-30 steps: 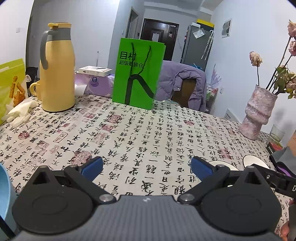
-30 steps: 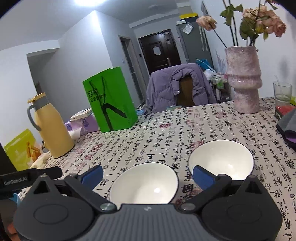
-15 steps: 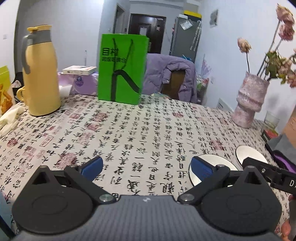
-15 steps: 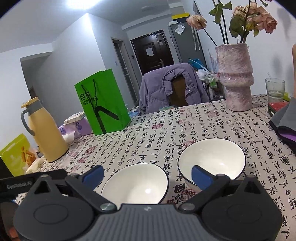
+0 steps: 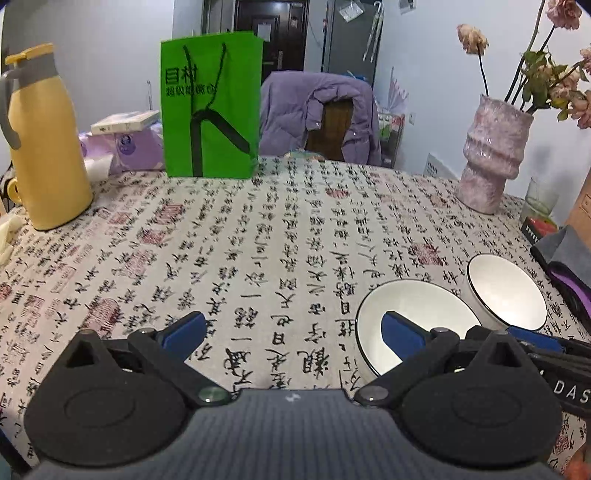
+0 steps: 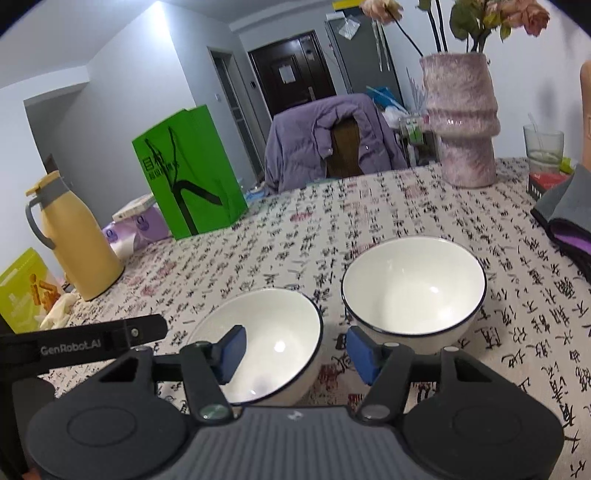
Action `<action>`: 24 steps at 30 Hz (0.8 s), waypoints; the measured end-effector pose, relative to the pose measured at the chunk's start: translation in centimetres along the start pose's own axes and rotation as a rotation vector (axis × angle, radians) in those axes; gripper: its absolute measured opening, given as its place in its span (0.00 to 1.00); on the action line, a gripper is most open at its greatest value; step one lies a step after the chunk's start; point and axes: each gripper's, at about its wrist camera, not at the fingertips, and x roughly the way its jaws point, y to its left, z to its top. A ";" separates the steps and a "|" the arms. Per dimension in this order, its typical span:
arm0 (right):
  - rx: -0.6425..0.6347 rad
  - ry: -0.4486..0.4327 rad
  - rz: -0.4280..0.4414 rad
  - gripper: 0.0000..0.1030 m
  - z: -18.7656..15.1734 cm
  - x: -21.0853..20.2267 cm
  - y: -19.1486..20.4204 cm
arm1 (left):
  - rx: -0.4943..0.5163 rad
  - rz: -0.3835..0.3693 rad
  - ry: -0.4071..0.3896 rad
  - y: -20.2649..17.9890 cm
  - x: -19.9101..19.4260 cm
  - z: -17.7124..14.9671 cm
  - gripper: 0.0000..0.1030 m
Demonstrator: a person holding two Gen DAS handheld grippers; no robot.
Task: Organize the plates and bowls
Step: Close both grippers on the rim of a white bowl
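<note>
The right gripper [image 6: 295,349], half closed around the near white bowl's [image 6: 266,332] right rim, probably not yet clamping this stiff, slippery, fragile ceramic; left gripper [image 5: 291,330] wide, empty.

Even indoor lighting, sharp centre, strong fisheye distortion at the frame borders.

A ceiling light [image 6: 157,3] at the top left of the right wrist view is blown out to white and supplies most of the illumination; the left wrist view shows no source. Small specular highlights sit inside the near bowl [image 6: 258,339] and the far bowl [image 6: 413,286]. The patterned tablecloth [image 5: 258,236] is evenly lit, with soft, short shadows beside the pink vase [image 5: 491,155]. Both views are in focus at mid-range with no motion blur. Straight lines bow outward near the borders, and black vignette fills the corners.
</note>
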 end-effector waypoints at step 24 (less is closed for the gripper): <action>0.039 0.104 -0.003 0.48 -0.6 3.3 -1.2 | 0.041 0.024 0.098 -2.3 3.4 0.1 0.94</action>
